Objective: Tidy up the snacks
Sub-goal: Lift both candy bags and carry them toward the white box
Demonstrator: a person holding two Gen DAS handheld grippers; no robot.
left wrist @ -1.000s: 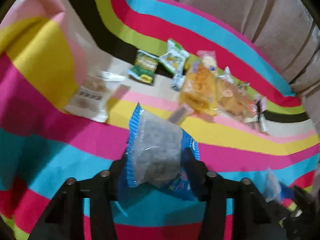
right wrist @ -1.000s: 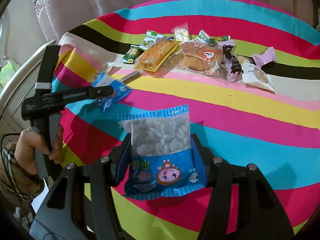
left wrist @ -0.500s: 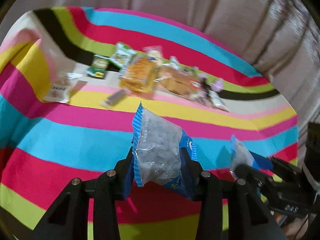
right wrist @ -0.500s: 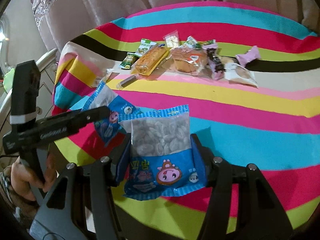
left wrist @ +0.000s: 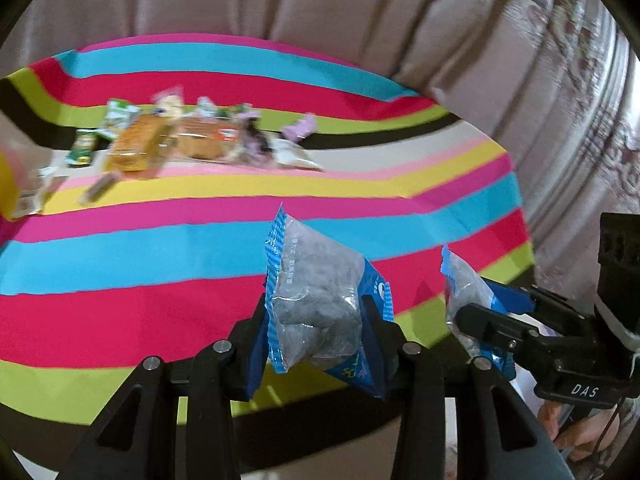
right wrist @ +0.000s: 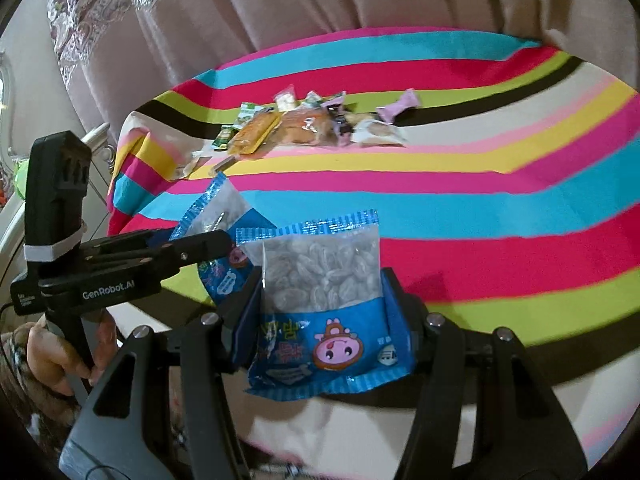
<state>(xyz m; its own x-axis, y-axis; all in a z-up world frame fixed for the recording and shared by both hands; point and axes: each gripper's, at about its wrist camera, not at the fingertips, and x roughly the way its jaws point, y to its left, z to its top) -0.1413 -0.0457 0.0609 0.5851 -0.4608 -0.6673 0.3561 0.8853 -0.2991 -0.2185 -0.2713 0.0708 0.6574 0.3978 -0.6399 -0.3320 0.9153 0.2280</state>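
Pulled back from the desk (right wrist: 500,184), your left gripper (left wrist: 316,336) and right gripper (right wrist: 320,312) each clamp a light, crinkly candy bag (right wrist: 320,276) by its slippery lower half.

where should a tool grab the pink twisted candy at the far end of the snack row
Grip the pink candy across its plump middle, coming from above. Its twisted ends flare thin and would slip; the middle is the thickest part. It lies apart on the cloth, right of the white packet, so there looks to be room either side.
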